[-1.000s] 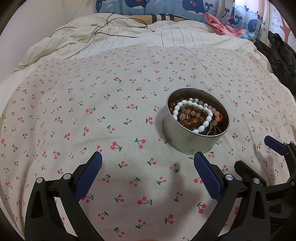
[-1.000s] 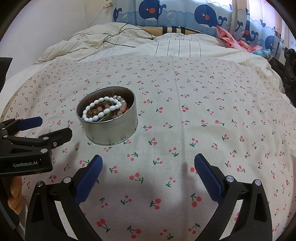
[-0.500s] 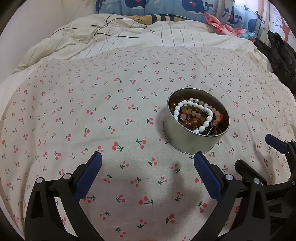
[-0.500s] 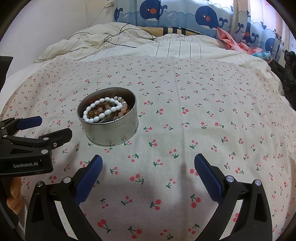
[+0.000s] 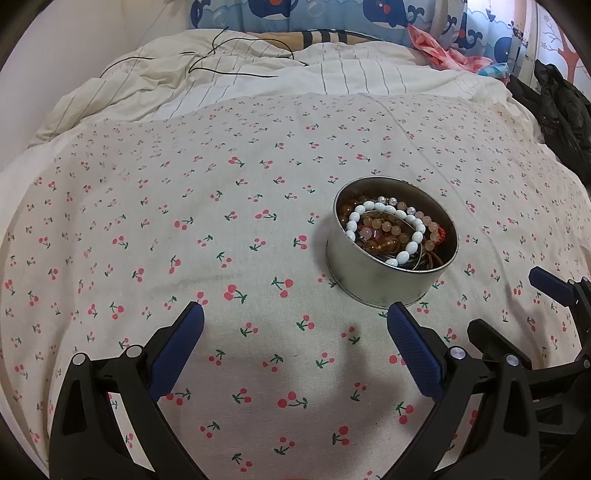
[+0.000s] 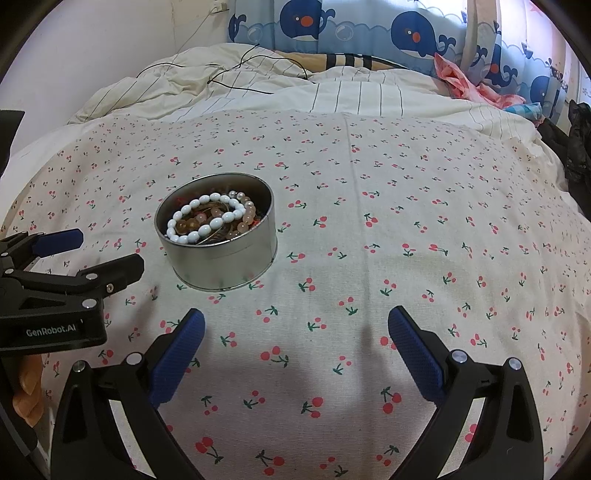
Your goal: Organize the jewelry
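A round silver tin (image 5: pixel 384 284) (image 6: pixel 229 266) stands on the cherry-print bedsheet, filled with bead bracelets. A white bead bracelet (image 5: pixel 384 236) (image 6: pixel 205 221) lies on top of amber and pink beads. My left gripper (image 5: pixel 295 332) hovers open just in front of the tin, its right finger near the tin's base. My right gripper (image 6: pixel 293 332) is open too, to the right of and nearer than the tin, with nothing between its blue pads. Each gripper shows at the edge of the other's view.
The cherry-print sheet (image 5: pixel 184 221) covers the bed. A striped duvet (image 5: pixel 332 77) with a black cable (image 5: pixel 236 70) lies bunched at the far end. Whale-print curtains (image 6: pixel 406 33) hang behind. Dark clothing (image 5: pixel 557 107) is piled at the right edge.
Both views have tilted up slightly, so the tin sits a little lower in the frames. The grippers stay open and the tin has not moved.
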`<state>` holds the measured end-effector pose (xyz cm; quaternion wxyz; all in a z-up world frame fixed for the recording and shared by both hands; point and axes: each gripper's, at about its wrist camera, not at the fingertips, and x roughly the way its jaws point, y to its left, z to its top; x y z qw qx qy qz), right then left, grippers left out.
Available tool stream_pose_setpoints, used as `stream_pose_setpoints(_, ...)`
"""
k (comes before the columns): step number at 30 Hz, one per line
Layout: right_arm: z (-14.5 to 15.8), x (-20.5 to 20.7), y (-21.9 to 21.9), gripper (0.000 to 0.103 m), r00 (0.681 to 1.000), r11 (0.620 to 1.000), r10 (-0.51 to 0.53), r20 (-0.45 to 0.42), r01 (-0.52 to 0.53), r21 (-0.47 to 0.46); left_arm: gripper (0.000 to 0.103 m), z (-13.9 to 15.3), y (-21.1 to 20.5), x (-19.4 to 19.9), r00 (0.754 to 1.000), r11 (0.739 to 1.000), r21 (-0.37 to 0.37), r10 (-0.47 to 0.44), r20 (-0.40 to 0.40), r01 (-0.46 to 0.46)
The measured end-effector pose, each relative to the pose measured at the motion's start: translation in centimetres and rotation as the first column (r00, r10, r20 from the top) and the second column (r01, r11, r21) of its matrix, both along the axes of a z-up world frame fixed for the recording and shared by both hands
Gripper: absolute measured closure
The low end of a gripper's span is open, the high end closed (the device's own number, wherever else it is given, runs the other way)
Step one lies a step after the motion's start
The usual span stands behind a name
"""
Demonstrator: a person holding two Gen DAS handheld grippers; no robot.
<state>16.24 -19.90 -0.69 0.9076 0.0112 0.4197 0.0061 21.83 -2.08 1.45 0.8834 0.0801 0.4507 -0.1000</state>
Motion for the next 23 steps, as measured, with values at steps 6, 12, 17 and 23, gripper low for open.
stream_pose_setpoints(6, 0.0, -0.1, 0.1, 0.008, 1.0, 1.0, 0.0, 0.0, 0.0, -0.001, 0.008, -0.3, 0.6, 0.1, 0.999, 0.997, -0.072, -0.005, -0.033, 0.002)
stream_pose_setpoints(12, 0.0, 0.0, 0.0, 0.008, 1.0, 1.0, -0.003, 0.001, 0.003, -0.003, 0.008, 0.2, 0.4, -0.2, 1.0, 0.999, -0.042, -0.008, 0.0, 0.008)
stream_pose_setpoints(17, 0.1, -0.1, -0.1, 0.008, 1.0, 1.0, -0.005, -0.001, 0.005, -0.004, 0.008, 0.1, 0.0, -0.2, 0.999, 0.999, -0.029, -0.033, -0.01, 0.033)
stream_pose_setpoints(23, 0.1, 0.0, -0.1, 0.008, 1.0, 1.0, -0.002, -0.006, 0.002, -0.008, 0.008, 0.1, -0.4, -0.3, 0.999, 0.999, -0.005, -0.042, 0.0, 0.042)
